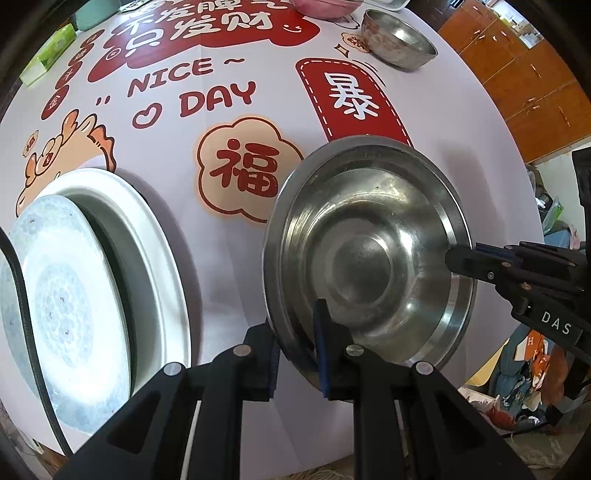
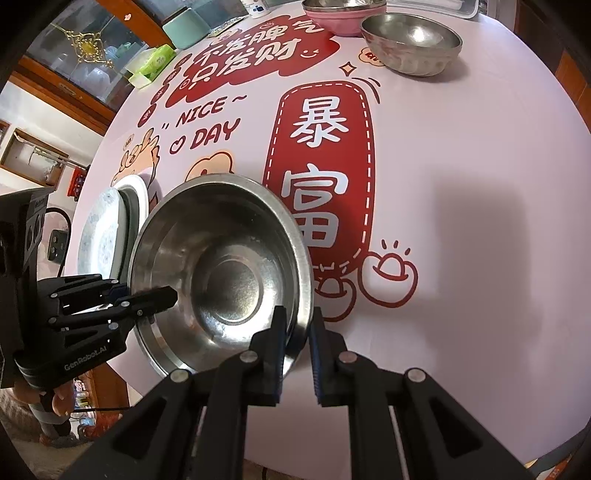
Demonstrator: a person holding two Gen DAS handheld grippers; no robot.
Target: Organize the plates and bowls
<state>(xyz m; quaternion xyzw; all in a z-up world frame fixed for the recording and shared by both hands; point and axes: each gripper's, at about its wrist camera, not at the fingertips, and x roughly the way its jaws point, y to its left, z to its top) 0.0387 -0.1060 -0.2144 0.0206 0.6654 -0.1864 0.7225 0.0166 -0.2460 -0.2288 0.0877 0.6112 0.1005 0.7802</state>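
Right of the steel basin (image 2: pixel 221 273) the table (image 2: pixel 461 221) lies bare and wide, an easy way through. Left of it, the stacked plates (image 1: pixel 92 280) crowd close, leaving a narrow lane. At the far edge a steel bowl (image 2: pixel 412 44) and pink bowl (image 2: pixel 332 24) block passage.

Left tool (image 1: pixel 295 354), right tool (image 2: pixel 297 354) clamped, pointing down.

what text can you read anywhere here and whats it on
"NICE ~ DAY": tablecloth
"福": peach cloud on it
"暴富": red panel on it
"不发脾气 只发财": red shape at the far side
"DAS": right gripper body
"GenRobot.AI": left gripper body
Small red side labels and the green packet: unreadable
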